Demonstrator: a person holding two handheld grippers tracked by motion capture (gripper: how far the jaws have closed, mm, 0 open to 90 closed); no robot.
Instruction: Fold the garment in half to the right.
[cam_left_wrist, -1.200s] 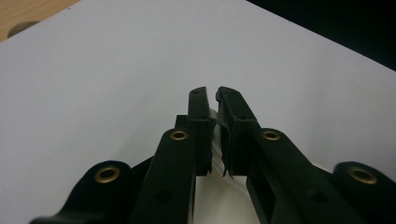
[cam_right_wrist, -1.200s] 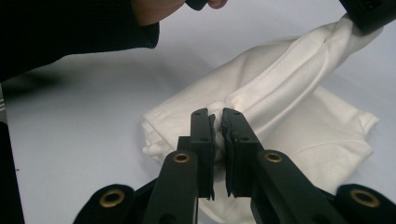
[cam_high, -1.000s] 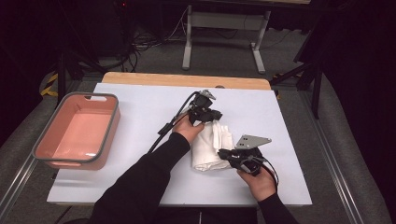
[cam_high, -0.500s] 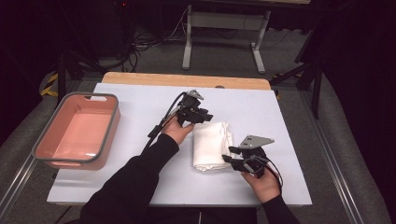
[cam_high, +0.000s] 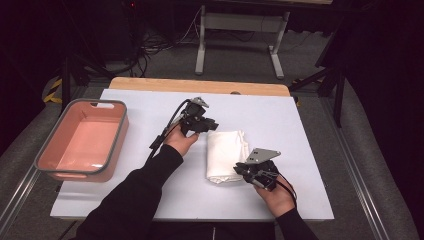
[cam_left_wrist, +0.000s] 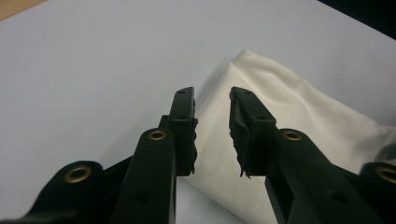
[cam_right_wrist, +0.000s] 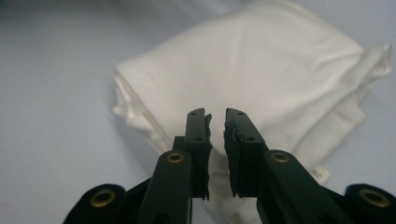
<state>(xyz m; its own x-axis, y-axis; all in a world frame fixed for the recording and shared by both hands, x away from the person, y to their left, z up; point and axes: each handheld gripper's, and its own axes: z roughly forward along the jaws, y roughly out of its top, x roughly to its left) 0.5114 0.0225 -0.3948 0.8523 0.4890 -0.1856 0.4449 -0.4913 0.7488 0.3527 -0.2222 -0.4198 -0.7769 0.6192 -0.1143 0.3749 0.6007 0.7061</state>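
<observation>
Left tool (cam_left_wrist: 212, 126) and right tool (cam_right_wrist: 215, 140) both narrowly agape, just closing, empty, over soft folded white cloth (cam_high: 226, 154).

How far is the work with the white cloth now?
Done: the white cloth lies folded on the table. In hand: nothing; left gripper and right gripper, jaws just closing, hold nothing. Left, probably: moving it into the pink bin, which is empty.

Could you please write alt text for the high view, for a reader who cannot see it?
A folded white cloth lies on a white table, with the left gripper at its far left corner and the right gripper at its near right edge, neither holding it. An empty pink bin sits at the table's left side.
</observation>
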